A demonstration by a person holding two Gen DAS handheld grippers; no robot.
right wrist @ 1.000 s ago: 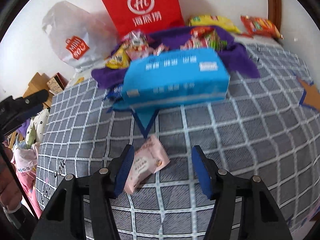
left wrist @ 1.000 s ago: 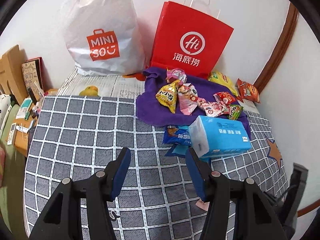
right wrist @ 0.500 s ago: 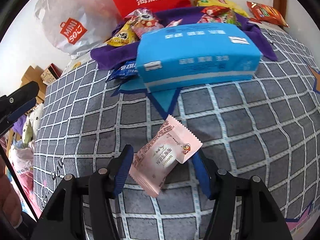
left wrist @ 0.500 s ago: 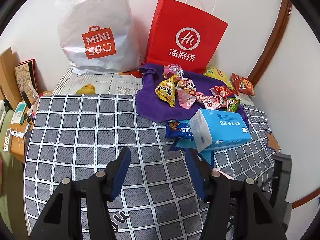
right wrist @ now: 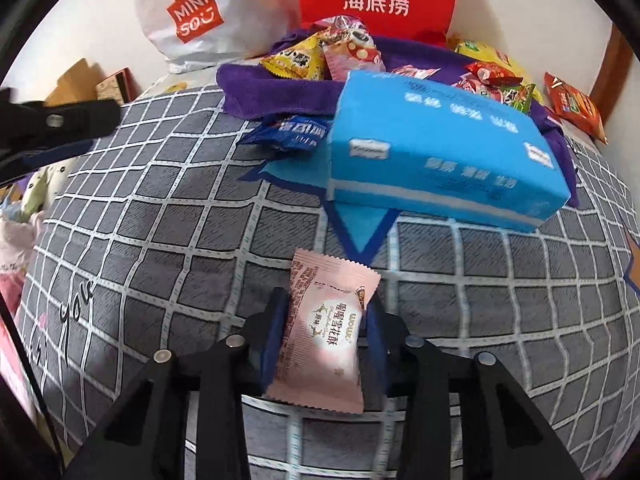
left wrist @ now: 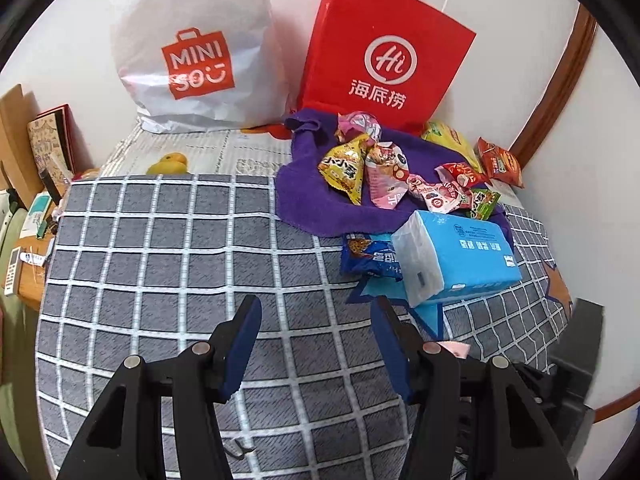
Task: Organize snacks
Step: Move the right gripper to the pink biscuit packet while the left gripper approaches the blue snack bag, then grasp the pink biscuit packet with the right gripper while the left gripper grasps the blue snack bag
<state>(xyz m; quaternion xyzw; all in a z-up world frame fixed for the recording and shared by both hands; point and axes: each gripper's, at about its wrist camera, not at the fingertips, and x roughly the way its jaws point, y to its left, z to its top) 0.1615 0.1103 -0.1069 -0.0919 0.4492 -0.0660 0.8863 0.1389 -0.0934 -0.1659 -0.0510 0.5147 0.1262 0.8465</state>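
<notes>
Grey checked bedding (left wrist: 168, 264) with white grid lines covered the surface, backed by a white wall. Against that wall leaned a white MINISO bag (left wrist: 196, 52) and, beside it, a red paper bag (left wrist: 384, 56) with white handles. At the red bag's foot lay a purple cloth (left wrist: 316, 200) heaped with snack packets (left wrist: 368, 168); a blue snack packet (right wrist: 296, 132) sat at its near edge, touching a blue tissue pack (right wrist: 436, 156) that rested on a blue star printed on the bedding. The right gripper (right wrist: 326, 324) pointed steeply down at the bedding, its jaws closing on a pink snack packet (right wrist: 324, 336), blue pads pressed against both long sides, the wrapper lying just short of the star's tip. The left gripper (left wrist: 316, 344) hovered over bare checked fabric with its jaws partly apart and nothing between them, near the tissue pack's corner. From the left wrist view, only a sliver of the pink wrapper showed behind its right finger.
</notes>
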